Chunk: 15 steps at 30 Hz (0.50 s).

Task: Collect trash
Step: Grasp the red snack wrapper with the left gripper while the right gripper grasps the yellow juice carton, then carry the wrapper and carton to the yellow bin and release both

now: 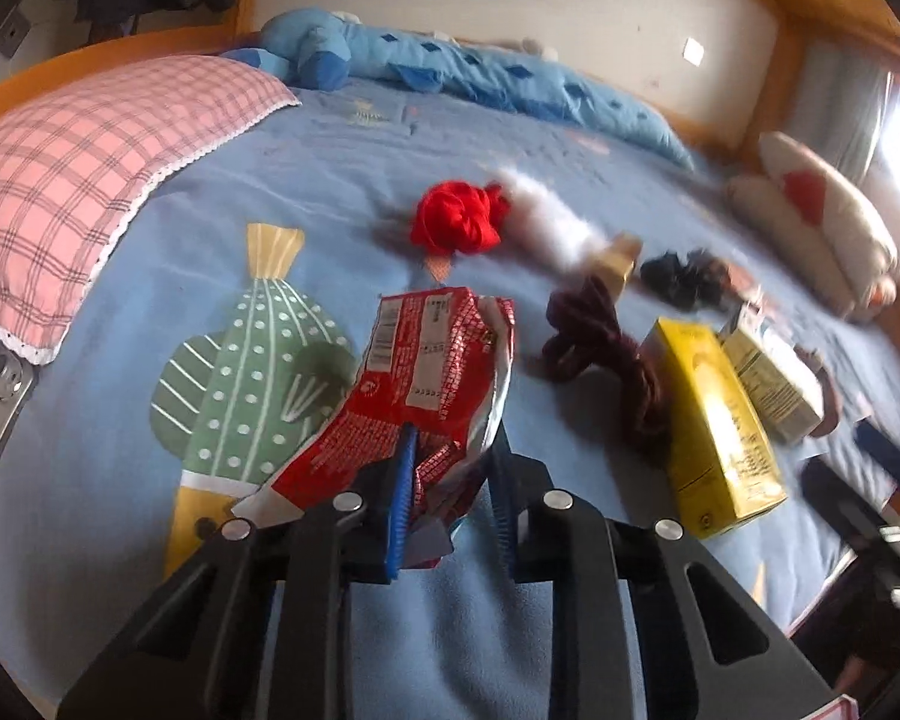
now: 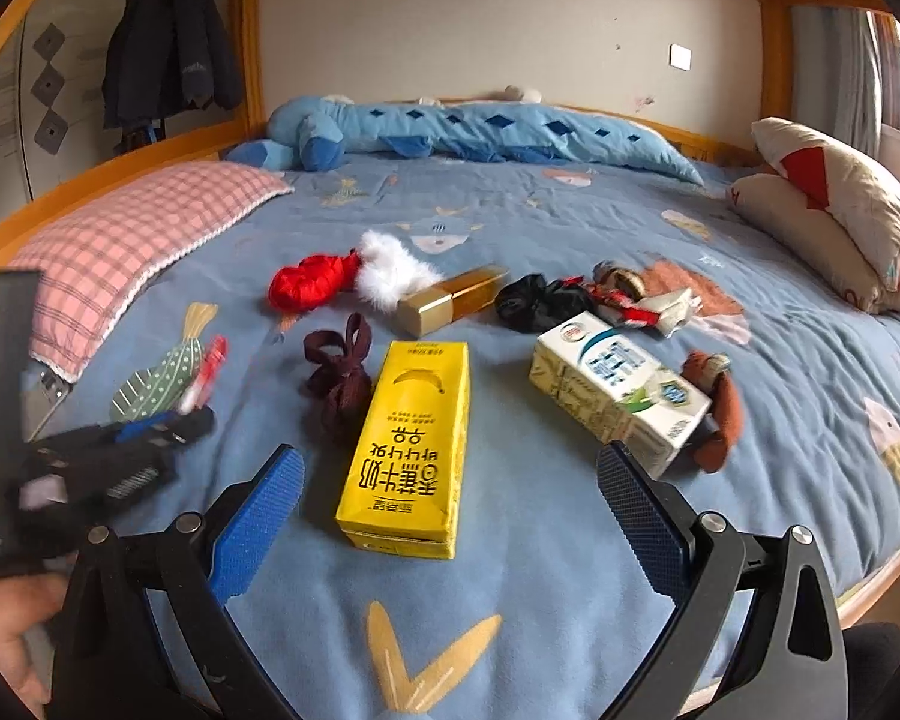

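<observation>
Left wrist view: left gripper (image 1: 450, 468) pinches the crumpled red snack wrapper (image 1: 426, 372) at its near edge, over the blue bedspread (image 1: 270, 180); yellow carton (image 1: 714, 420) lies to the right.
Right wrist view: right gripper (image 2: 450, 504) spread wide, empty, flanking the yellow carton's (image 2: 408, 444) near end; white carton (image 2: 618, 390) further right; left gripper (image 2: 150, 426) at far left, wrapper (image 2: 207, 372) partly visible.

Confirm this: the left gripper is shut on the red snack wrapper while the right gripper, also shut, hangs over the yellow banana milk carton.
Not quite. The right gripper is open, not shut: the right wrist view shows its jaws spread wide around the yellow banana milk carton. The left gripper is indeed shut on the red snack wrapper.
</observation>
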{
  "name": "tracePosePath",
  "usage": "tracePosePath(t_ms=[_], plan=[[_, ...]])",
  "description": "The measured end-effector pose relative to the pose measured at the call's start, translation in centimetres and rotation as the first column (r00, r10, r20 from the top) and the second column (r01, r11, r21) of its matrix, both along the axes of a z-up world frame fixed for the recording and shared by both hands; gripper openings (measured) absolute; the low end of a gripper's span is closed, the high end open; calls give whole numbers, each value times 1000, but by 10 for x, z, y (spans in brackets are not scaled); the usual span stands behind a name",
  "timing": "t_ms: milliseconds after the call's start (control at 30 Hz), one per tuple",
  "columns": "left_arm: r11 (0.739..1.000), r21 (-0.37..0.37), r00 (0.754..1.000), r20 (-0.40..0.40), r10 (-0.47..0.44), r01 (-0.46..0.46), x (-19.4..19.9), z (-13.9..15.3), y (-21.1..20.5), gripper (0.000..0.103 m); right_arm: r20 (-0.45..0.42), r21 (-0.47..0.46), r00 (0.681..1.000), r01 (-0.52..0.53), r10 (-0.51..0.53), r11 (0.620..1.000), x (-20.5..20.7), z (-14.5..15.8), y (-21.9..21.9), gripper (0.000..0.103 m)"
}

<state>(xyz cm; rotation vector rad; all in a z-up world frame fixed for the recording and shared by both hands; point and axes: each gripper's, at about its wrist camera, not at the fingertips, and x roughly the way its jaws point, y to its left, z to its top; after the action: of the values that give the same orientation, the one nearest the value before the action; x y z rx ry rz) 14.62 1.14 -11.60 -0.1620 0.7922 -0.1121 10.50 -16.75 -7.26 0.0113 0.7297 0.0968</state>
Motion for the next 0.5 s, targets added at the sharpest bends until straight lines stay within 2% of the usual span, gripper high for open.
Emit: tracePosePath(t_ms=[133,167,367,400,500], plan=[[998,-68,1000,4,3,-3,-3,1,9,23,-32,-17,999,2,-2,1000,11,-12,8,95],[997,-74,1000,5,3,-2,-4,1,9,23,-40,-23,999,2,-3,1000,13,-15,9,92],[995,-97,1000,13,-15,16,-6,1,8,23,-132,3,991,-29,29,1000,27,-36,12,60],[995,-100,1000,14,-17,19,-6,0,8,22,-136,11,990,-36,37,999,27,-37,13,48],[993,-116,1000,16,-26,28,-10,2,5,22,-126,0,991,-51,50,999,23,-40,13,49]])
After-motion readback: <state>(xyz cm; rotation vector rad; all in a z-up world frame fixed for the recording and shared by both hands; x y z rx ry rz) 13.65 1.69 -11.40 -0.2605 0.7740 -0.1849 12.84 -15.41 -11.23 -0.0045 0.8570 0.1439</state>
